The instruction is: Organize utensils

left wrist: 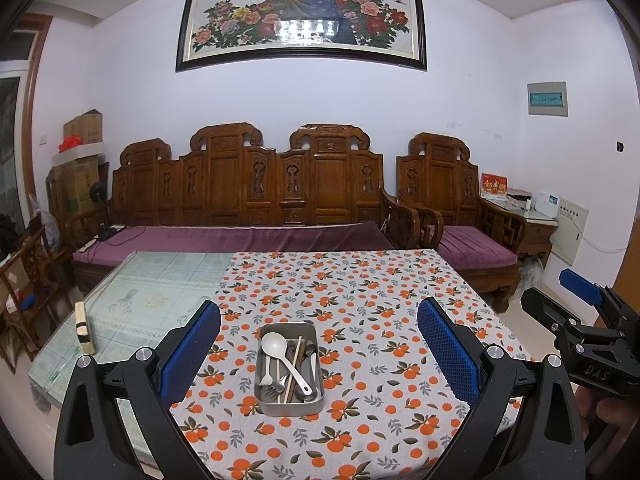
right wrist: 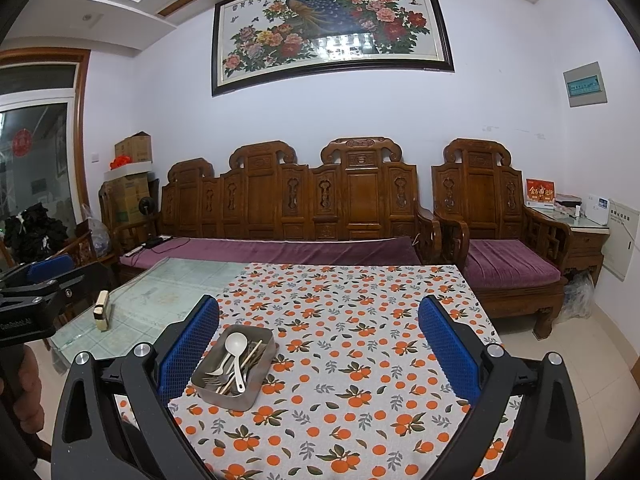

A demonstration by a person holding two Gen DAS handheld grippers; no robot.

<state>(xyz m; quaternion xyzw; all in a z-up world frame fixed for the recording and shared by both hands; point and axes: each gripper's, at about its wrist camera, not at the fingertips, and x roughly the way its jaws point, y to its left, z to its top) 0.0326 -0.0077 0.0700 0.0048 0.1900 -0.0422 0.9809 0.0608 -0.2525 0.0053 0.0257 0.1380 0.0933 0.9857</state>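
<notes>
A metal tin [left wrist: 289, 404] stands on the orange-patterned tablecloth [left wrist: 360, 300]. It holds a white spoon [left wrist: 276, 346], forks, metal spoons and chopsticks. My left gripper [left wrist: 319, 350] is open and empty above the table's near side, with the tin between its fingers. My right gripper [right wrist: 319, 350] is open and empty; the tin [right wrist: 236, 394] lies by its left finger [right wrist: 188, 350], with the white spoon [right wrist: 236, 344] inside. The right gripper also shows at the right edge of the left wrist view [left wrist: 588, 320].
The glass table top [left wrist: 152, 292] is bare left of the cloth, with a small cream block [left wrist: 85, 326] near its left edge. A carved wooden sofa [left wrist: 248, 196] and armchair [left wrist: 452, 200] stand behind the table. Boxes are stacked far left.
</notes>
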